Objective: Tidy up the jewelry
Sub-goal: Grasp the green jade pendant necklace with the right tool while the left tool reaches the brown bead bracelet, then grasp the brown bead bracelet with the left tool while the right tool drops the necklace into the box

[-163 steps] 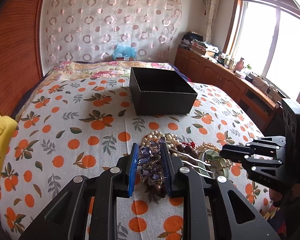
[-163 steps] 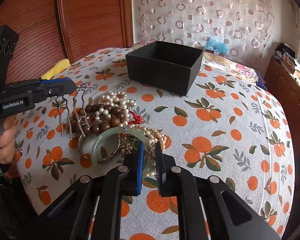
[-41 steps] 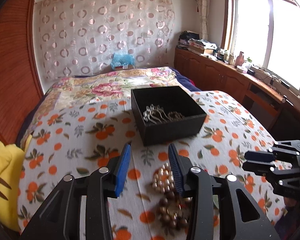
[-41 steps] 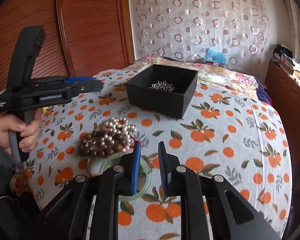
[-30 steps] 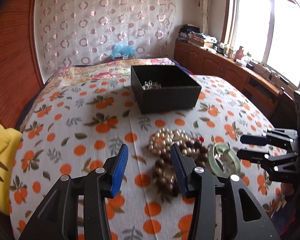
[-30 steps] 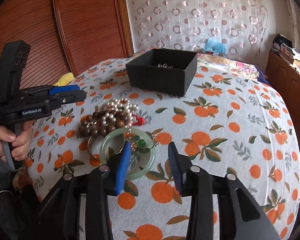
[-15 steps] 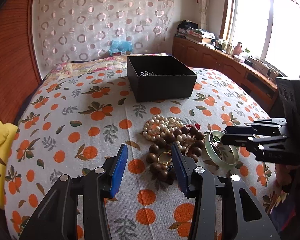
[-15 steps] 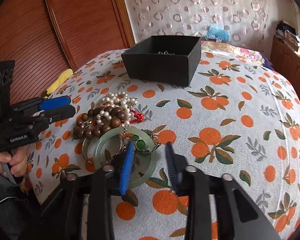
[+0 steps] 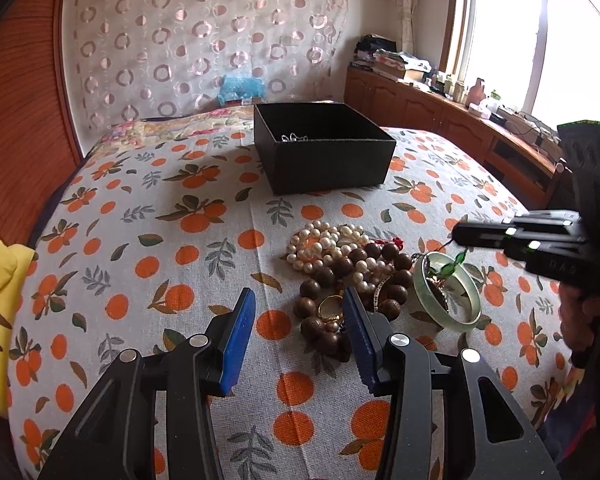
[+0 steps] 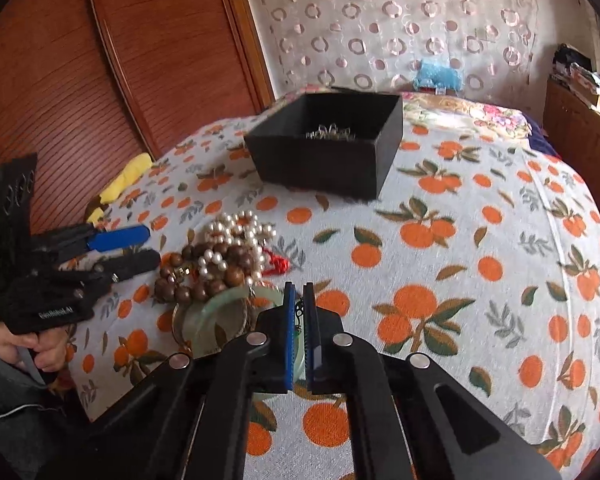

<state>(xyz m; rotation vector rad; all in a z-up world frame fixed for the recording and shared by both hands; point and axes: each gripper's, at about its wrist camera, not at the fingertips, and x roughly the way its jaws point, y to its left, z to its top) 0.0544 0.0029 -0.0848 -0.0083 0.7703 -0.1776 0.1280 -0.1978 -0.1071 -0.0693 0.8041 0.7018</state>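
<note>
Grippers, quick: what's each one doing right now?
Left gripper: open, holding nothing, above the wooden beads.
Right gripper: shut on the green pendant necklace.

box (image 9: 324,168) contents mostly hidden | silver piece (image 10: 330,132) blurred

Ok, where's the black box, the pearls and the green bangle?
black box (image 9: 332,170): left wrist view, on its front wall.
pearls (image 9: 320,246): left wrist view, on the heap's near beads.
green bangle (image 9: 474,298): left wrist view, on its right rim.

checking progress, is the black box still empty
No, silver jewelry already lies inside the black box, visible over its front wall in the right wrist view.
</note>
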